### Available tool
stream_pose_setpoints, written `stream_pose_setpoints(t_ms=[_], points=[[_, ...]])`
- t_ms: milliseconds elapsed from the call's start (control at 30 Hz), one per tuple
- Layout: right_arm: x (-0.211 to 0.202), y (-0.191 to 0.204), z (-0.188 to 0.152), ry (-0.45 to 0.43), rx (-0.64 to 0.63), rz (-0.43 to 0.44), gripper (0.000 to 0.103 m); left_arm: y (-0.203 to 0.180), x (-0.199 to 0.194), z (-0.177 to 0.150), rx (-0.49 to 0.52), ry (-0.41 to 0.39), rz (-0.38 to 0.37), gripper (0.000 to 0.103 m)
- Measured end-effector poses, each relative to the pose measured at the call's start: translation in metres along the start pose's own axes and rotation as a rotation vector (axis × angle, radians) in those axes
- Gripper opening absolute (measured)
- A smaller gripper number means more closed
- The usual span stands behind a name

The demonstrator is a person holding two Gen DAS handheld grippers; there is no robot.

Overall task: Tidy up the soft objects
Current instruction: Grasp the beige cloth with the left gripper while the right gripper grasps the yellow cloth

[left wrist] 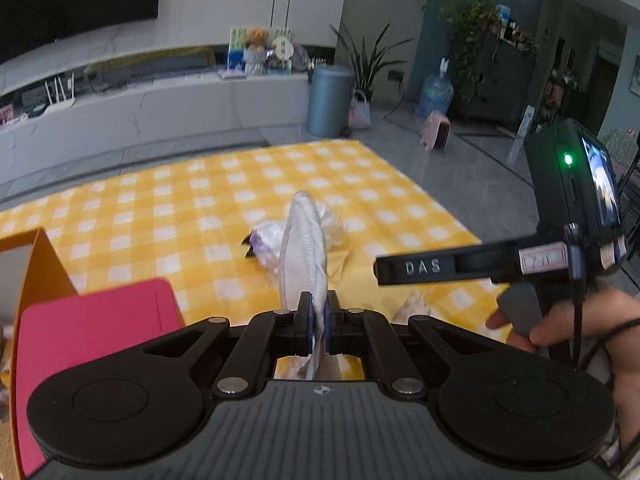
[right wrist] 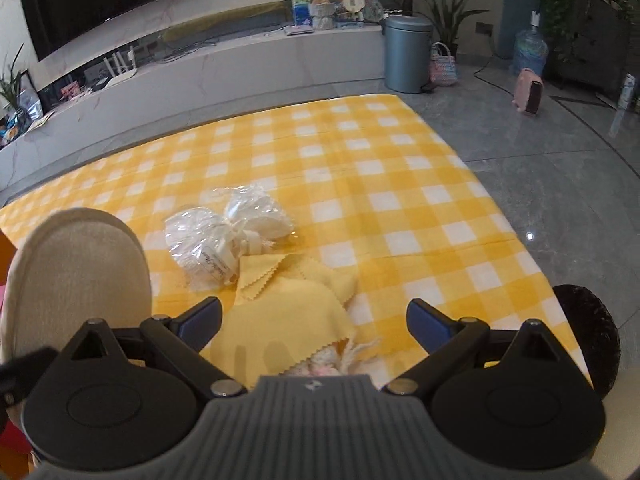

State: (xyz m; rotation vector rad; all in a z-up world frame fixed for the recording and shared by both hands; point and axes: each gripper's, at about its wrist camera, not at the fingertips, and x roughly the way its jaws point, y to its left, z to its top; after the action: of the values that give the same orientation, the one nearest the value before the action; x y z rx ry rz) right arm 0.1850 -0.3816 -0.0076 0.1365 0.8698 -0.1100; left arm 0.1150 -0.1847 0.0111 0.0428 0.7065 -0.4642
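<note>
Soft pale pad, flat and oval like a slipper insole or a cloth piece, pinched on its edge in the left tongs and held up above the tabletop with its yellow check cover. Left tongs narrow, clamped on the pad's lower edge; the same pad shows large at the left of the right wrist view. It stands nearly upright from the pinch without drooping, so likely light and semi-stiff, fabric-faced, not slippery. Edge pinch looks enough to carry it.

Right tongs wide, holding nothing, hovering just above a yellow cloth with zigzag-cut edges. Cloth is thin and floppy, lies in loose layers; best taken at a raised fold or corner, will sag and may drag neighbours. Something fringed and pinkish peeks out under its near edge, can't tell what.

Behind the cloth, touching it, a crinkly clear bag of white soft stuff, tied in the middle. Bag is slick and squashy; the tied neck is the safest grip.

Red and orange box at left of the left wrist view, likely the drop spot. A hand holds the right tool's handle.
</note>
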Motion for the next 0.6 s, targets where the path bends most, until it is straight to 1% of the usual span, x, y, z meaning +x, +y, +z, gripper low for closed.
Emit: stream_pose_setpoints(t_ms=[67, 133, 200, 300, 367, 433, 500, 600], points=[[0.000, -0.004, 0.000, 0.002, 0.015, -0.015, 0.097, 0.001, 0.003, 0.006, 0.009, -0.023, -0.005, 0.005], [0.001, -0.007, 0.001, 0.002, 0.032, -0.021, 0.097, 0.001, 0.008, 0.016, 0.019, -0.012, 0.013, 0.005], [0.001, -0.006, 0.002, 0.001, 0.031, -0.016, 0.097, -0.001, 0.006, 0.029, 0.042, -0.049, 0.040, 0.005], [0.008, -0.002, 0.002, 0.017, 0.004, -0.017, 0.097, -0.001, -0.001, 0.056, 0.046, -0.109, 0.032, 0.005], [0.014, 0.001, 0.001, 0.035, -0.019, -0.018, 0.097, -0.002, -0.004, 0.073, 0.039, -0.125, 0.036, 0.005], [0.020, 0.003, 0.000, 0.056, -0.034, -0.014, 0.097, -0.001, -0.008, 0.085, 0.041, -0.125, 0.032, 0.005], [0.027, 0.003, 0.001, 0.071, -0.030, -0.005, 0.097, 0.000, -0.010, 0.091, 0.042, -0.105, 0.014, 0.005], [0.039, 0.008, 0.004, 0.097, -0.017, 0.035, 0.097, 0.000, -0.013, 0.095, 0.042, -0.093, 0.000, 0.005]])
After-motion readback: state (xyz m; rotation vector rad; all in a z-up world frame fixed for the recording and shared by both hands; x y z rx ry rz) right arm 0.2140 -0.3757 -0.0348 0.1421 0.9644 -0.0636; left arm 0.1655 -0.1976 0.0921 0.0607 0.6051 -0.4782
